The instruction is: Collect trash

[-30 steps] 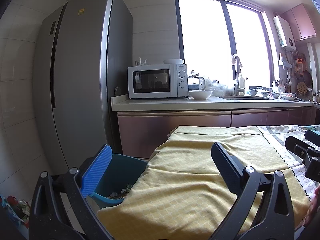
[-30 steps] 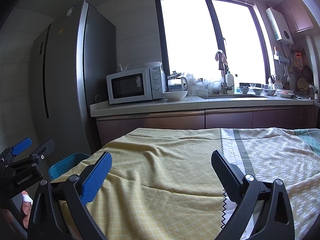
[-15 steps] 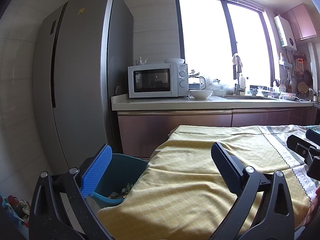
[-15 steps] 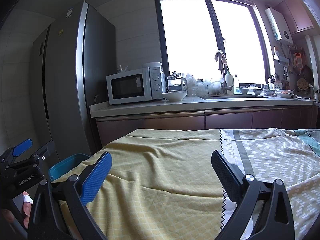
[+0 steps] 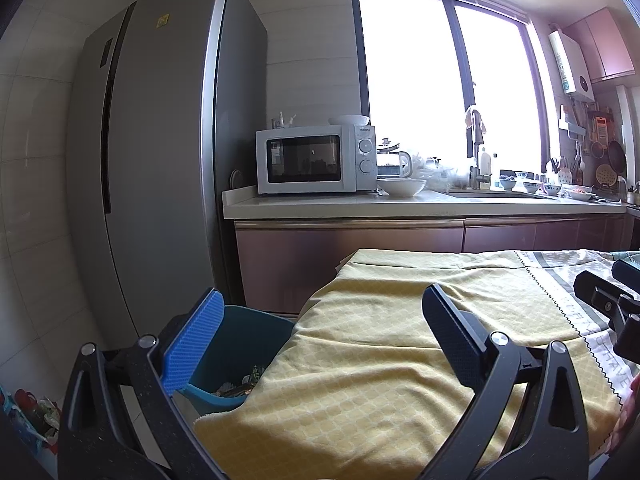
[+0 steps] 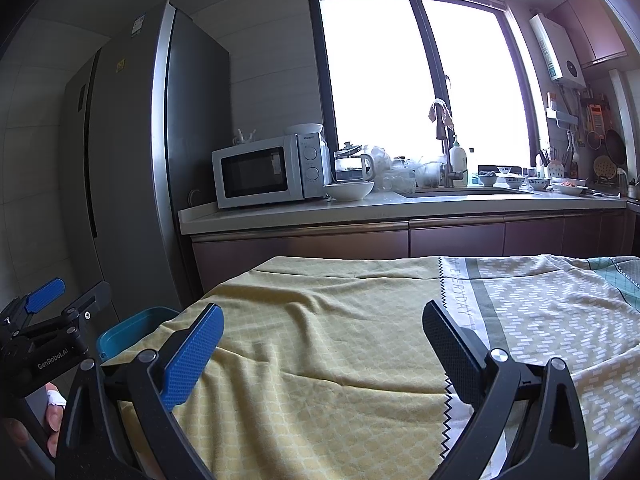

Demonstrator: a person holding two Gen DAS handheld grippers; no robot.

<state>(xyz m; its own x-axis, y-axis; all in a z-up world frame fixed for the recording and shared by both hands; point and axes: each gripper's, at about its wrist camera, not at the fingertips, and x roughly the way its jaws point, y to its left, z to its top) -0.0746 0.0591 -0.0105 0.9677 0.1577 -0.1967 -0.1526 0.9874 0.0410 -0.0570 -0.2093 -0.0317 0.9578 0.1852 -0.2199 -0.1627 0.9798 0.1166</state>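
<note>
1. Hovering over the table, the left gripper (image 5: pixel 320 340) is keeping its jaws wide apart, nothing between them.
2. Left gripper fingers (image 5: pixel 192 344) are sitting above the near left corner of the yellow tablecloth (image 5: pixel 380 360) and the bin below it.
3. Right gripper (image 6: pixel 320 344) is also hanging over the table with jaws spread wide, gripping nothing.
4. Right gripper is pointing at the middle of the cloth, near the zigzag seam where yellow is meeting the grey patterned part (image 6: pixel 560 312).
5. Blue trash bin (image 5: pixel 240 356) is standing on the floor just beside the table's left edge, partly tucked under the hanging cloth; some trash (image 5: pixel 244 384) is showing inside, too small to identify.
6. From the right wrist view only the bin rim (image 6: pixel 132 328) is peeking out past the cloth corner, with the left gripper (image 6: pixel 52 320) sitting left of it.
7. A hand (image 6: pixel 52 420) with a bandaged finger is showing under that left gripper.
8. Fridge (image 5: pixel 160 160) is standing behind the bin; microwave (image 5: pixel 316 160) and white bowl (image 5: pixel 402 187) are sitting on the counter (image 5: pixel 400 204) well apart from the table.
9. Colourful clutter (image 5: pixel 32 416) is lying on the floor at far left, unclear what.
</note>
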